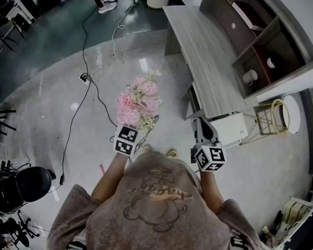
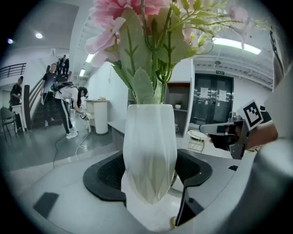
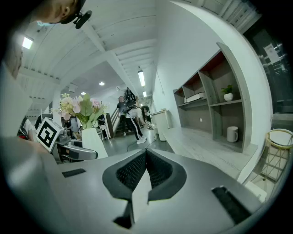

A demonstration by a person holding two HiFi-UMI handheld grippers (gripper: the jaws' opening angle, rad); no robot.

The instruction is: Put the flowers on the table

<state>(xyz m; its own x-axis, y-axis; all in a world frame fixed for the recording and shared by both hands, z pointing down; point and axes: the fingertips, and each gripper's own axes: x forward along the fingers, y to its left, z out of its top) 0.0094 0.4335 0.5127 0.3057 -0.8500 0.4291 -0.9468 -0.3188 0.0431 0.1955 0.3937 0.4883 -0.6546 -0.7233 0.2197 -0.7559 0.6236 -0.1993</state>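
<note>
Two tools are in use, one in each of the person's hands.

1. Left tool [image 1: 138, 134] [image 2: 149, 171]: its jaws stand wide and pinch a white faceted vase [image 2: 149, 151]. The left gripper view shows a dark pad against each side of the vase's lower body. The vase stands upright between them.
2. Flowers [image 1: 138, 101] [image 2: 151, 27]: a pink and cream bunch with green leaves rises from the mouth of the vase. In the head view the bunch sits at the centre of the frame, above the glossy floor [image 1: 54, 91], and hides the vase below it.
3. Right tool [image 1: 202, 124] [image 3: 146, 160]: its jaws are pressed together, pad against pad, with nothing between them. It sits to the right of the flowers and apart from them.
4. Counter [image 1: 206, 56] [image 3: 206, 146]: a long grey wood-grain surface in the upper right of the head view. The flowers are to its lower left, not on it and not touching it.
5. Shelf unit [image 1: 263, 43]: it stands along the right edge of the counter, with a white mug [image 1: 250, 77] [image 3: 232, 134] in one open compartment.
6. Black cable [image 1: 85, 87]: it trails across the floor at the left of the flowers.
</note>
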